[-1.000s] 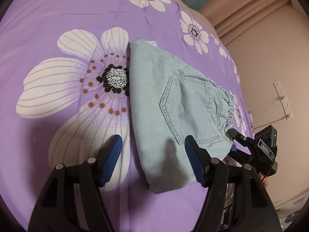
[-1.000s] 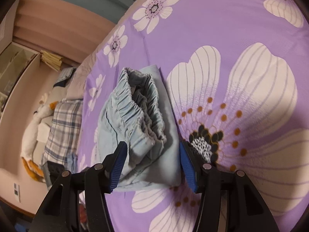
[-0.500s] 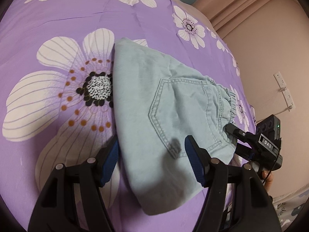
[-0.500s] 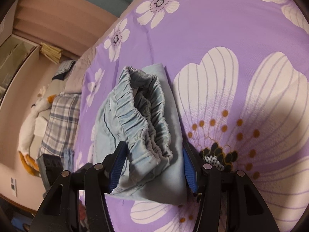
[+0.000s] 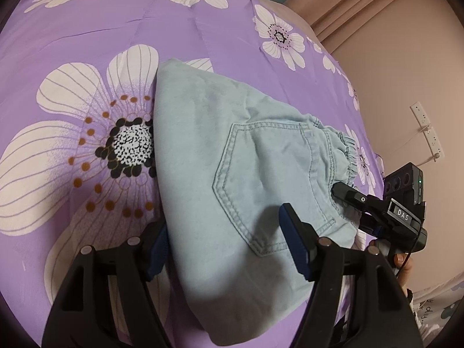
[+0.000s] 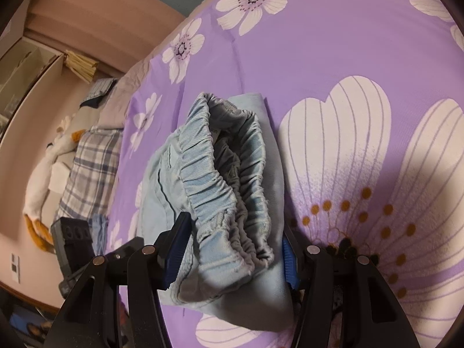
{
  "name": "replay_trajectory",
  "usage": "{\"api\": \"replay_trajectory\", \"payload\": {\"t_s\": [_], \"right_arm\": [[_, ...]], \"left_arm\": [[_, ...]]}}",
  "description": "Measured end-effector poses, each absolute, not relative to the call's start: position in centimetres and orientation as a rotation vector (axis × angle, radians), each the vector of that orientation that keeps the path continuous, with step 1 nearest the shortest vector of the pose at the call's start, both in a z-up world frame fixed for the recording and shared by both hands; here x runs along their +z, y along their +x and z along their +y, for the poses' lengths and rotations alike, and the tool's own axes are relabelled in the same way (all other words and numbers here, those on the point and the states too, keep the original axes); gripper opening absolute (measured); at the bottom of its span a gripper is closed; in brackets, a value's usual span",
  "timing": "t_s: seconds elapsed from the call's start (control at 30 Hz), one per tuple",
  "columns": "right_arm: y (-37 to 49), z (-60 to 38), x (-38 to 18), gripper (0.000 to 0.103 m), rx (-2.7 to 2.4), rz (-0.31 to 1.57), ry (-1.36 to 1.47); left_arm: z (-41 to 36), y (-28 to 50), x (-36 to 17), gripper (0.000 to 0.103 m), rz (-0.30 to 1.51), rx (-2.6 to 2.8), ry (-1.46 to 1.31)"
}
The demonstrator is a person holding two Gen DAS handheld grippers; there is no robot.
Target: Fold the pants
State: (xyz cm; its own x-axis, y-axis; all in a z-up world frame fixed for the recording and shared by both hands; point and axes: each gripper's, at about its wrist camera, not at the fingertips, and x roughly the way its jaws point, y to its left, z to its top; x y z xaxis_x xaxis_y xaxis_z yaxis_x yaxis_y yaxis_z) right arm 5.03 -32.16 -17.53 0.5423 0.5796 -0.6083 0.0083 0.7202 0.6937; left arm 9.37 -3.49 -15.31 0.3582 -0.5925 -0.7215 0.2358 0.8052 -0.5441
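Light blue denim pants (image 5: 220, 174) lie folded into a thick bundle on the purple flowered bedspread (image 5: 87, 43), back pocket up. My left gripper (image 5: 223, 246) is open, its fingers straddling the near folded edge. The right wrist view shows the elastic waistband end of the pants (image 6: 229, 191). My right gripper (image 6: 232, 249) is open, with a finger on each side of the waistband end. The right gripper also shows at the right of the left wrist view (image 5: 348, 197), at the waistband.
A plaid pillow (image 6: 90, 171) and a stuffed toy (image 6: 43, 179) lie at the bed's far end. A beige wall with sockets (image 5: 429, 133) stands beyond the bed edge. The left gripper's body shows in the right wrist view (image 6: 75, 240).
Both grippers have moved in closer, so the bundle now sits between each pair of fingers. The pants have not changed shape.
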Motion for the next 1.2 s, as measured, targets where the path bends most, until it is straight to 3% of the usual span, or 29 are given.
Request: {"api": "replay_trajectory", "payload": {"t_s": [0.77, 1.2], "right_arm": [[5.9, -29.7, -16.7, 0.062, 0.373, 0.933, 0.592], [4.3, -27.8, -14.4, 0.039, 0.33, 0.846, 0.473]], "left_arm": [[-5.4, 10.3, -15.0, 0.072, 1.077, -0.568, -0.345], [-5.2, 8.6, -13.6, 0.047, 1.053, -0.521, -0.299]]}}
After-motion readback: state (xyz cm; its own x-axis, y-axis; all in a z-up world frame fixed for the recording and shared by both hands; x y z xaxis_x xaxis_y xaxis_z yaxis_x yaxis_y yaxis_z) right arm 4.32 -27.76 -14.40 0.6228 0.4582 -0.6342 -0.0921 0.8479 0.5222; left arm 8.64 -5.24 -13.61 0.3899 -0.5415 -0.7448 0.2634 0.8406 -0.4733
